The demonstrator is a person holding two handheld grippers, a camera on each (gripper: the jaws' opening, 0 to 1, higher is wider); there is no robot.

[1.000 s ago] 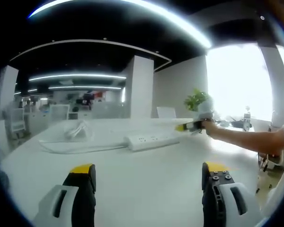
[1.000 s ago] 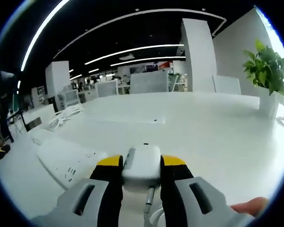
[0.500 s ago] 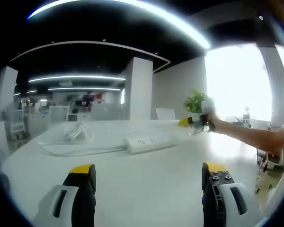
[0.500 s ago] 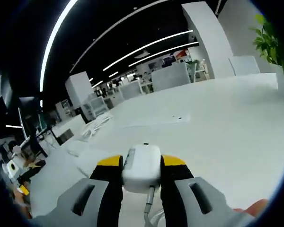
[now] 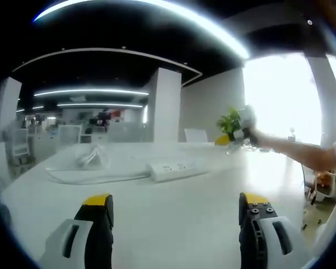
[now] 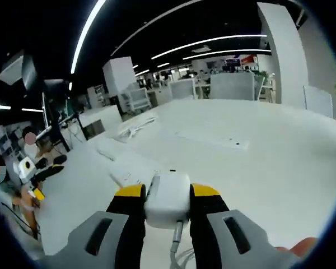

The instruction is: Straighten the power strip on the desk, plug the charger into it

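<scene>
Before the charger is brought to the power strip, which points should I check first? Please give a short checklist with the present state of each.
1. Charger held firmly: ok, the right gripper has its jaws shut on both of its sides.
2. Charger's plug pins facing the sockets: cannot tell, the pins are hidden.
3. Power strip lying flat on the desk, sockets up: ok.
4. Right gripper over the strip: not ok; in the left gripper view it is up in the air, to the right of the strip.
5. Left gripper ready to steady the strip: not ok, it is open and short of it.
</scene>
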